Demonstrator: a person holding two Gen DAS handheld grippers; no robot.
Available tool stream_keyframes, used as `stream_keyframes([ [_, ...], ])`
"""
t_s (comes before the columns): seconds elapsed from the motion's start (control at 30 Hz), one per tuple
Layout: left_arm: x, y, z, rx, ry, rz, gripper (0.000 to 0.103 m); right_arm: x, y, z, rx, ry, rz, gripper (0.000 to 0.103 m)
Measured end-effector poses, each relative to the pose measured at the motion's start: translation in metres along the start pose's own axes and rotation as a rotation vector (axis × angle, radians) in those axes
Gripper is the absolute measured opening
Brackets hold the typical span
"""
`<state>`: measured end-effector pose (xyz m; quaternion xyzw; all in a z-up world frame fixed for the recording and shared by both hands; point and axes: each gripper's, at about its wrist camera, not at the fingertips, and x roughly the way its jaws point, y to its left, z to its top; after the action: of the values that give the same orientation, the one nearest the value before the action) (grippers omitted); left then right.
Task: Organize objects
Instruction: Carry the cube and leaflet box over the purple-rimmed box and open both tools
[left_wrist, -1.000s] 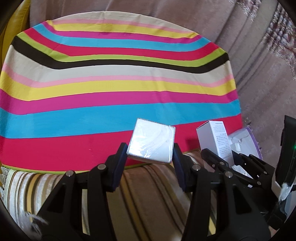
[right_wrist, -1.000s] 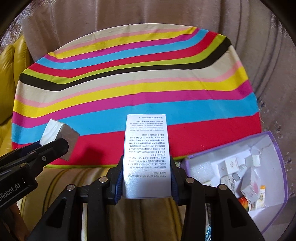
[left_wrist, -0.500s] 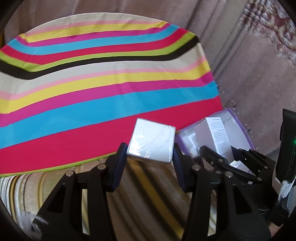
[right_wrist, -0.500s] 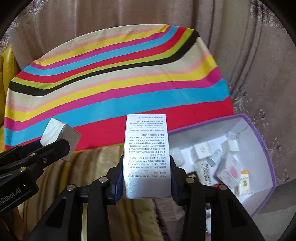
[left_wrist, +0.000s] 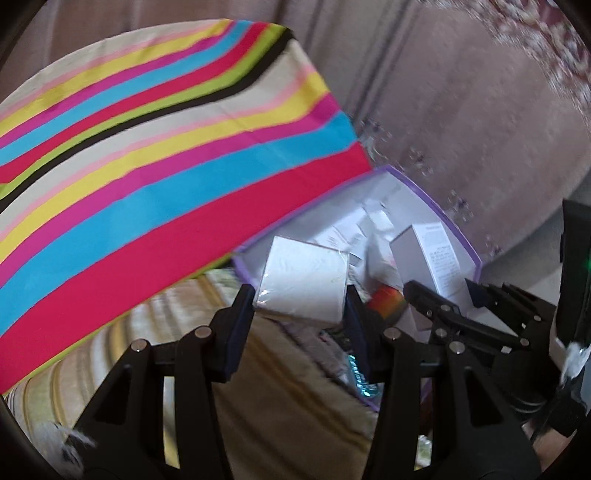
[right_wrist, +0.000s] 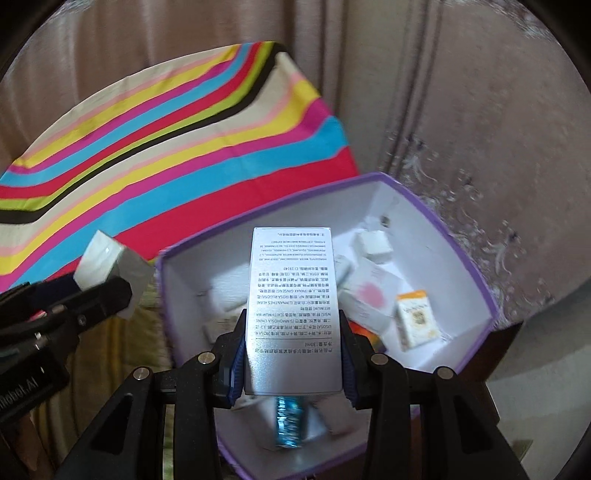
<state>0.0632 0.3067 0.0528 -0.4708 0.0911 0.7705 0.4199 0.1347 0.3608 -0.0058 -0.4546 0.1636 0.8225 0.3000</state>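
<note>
Purple-rimmed bin (right_wrist: 454, 236) now under both grippers, tall box (right_wrist: 293, 310) clamped between jaws

a home living room: draped curtains (right_wrist: 461, 110), a striped sofa cushion (left_wrist: 280, 398), a bright striped cloth (left_wrist: 147, 155).

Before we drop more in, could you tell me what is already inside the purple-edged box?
Inside the purple-edged box lie several small white cartons, an orange-topped packet and a blue foil item. The held tall printed carton hides the box's middle.
</note>
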Motion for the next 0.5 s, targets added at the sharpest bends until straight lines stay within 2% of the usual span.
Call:
stream_keyframes([
  [0.3, 0.026, -0.035, 0.008, 0.057, 0.065, -0.019, 0.054, 0.009, -0.043, 0.001, 0.085, 0.007, -0.057, 0.043],
  [0.43, 0.034, -0.042, 0.010, 0.064, 0.085, -0.026, 0.068, 0.011, -0.057, 0.002, 0.117, 0.002, -0.067, 0.044],
  [0.5, 0.035, -0.044, 0.011, 0.072, 0.082, -0.024, 0.073, 0.011, -0.062, 0.002, 0.131, 0.002, -0.070, 0.048],
])
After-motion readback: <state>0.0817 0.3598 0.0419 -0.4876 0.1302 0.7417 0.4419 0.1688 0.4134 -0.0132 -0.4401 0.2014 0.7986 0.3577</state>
